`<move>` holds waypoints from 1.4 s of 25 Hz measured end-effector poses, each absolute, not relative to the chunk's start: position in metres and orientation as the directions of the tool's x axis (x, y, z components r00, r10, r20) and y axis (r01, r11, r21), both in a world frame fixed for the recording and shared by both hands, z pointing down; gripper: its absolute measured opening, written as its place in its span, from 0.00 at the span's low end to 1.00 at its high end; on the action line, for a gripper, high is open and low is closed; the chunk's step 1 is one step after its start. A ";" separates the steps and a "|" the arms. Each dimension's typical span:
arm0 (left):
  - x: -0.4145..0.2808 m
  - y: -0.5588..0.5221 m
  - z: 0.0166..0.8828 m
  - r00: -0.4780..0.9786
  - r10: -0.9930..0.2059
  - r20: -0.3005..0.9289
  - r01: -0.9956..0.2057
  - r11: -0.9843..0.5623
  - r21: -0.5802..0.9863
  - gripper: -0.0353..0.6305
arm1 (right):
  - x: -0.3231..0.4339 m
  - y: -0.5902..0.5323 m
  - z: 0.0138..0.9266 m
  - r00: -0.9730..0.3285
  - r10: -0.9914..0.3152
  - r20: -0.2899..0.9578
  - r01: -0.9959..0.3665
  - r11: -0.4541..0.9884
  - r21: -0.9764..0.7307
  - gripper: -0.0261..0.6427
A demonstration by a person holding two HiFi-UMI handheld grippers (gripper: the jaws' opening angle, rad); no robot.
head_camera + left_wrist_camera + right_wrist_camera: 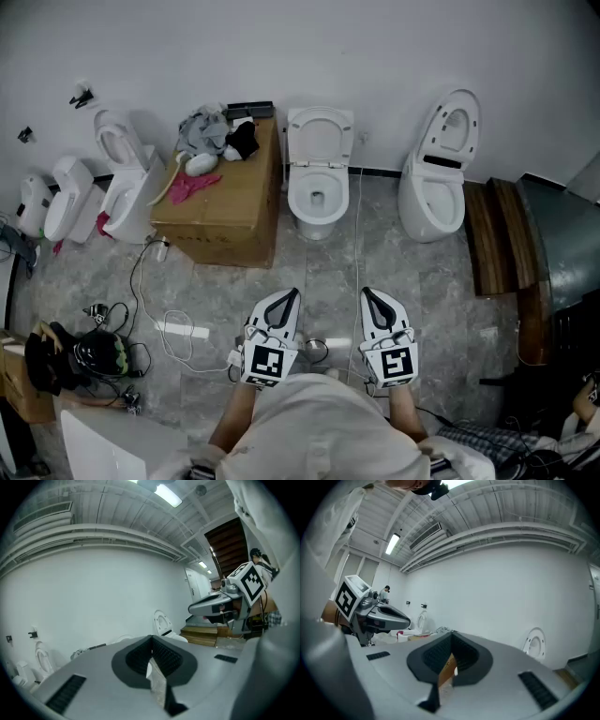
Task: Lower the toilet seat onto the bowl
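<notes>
A white toilet stands against the far wall in the head view, its seat (pixel 320 134) raised upright above the bowl (pixel 317 199). My left gripper (pixel 292 296) and right gripper (pixel 367 294) hover side by side over the grey floor, well short of that toilet and pointing toward it. Both are shut with nothing between the jaws. In the left gripper view the dark pads (pixel 161 656) meet at the left gripper's tip (pixel 151 639), and the right gripper (pixel 219 604) shows beside it. In the right gripper view the right gripper (pixel 451 637) is likewise shut and empty.
A cardboard box (pixel 228 204) with clothes on it stands left of the toilet. Another toilet (pixel 437 178) with its lid up is to the right, more toilets (pixel 124 183) to the left. Wooden planks (pixel 498 236) lie at right; cables (pixel 159 323) and a black helmet (pixel 96 354) at left.
</notes>
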State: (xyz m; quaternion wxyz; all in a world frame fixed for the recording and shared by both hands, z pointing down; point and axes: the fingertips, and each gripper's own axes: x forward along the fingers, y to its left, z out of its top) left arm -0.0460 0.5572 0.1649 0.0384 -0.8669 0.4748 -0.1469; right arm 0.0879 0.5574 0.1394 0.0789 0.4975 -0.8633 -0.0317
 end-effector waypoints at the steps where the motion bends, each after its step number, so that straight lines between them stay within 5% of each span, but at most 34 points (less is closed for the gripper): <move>1: -0.047 0.555 0.166 0.506 -0.835 0.218 -0.813 -0.546 -0.203 0.07 | 0.091 0.553 0.141 -0.473 -0.876 0.094 -0.866 0.482 0.130 0.04; 35: -0.089 0.387 0.167 0.556 -0.812 0.180 -0.796 -0.582 -0.168 0.07 | 0.037 0.402 0.148 -0.395 -0.912 0.108 -0.886 0.410 0.215 0.05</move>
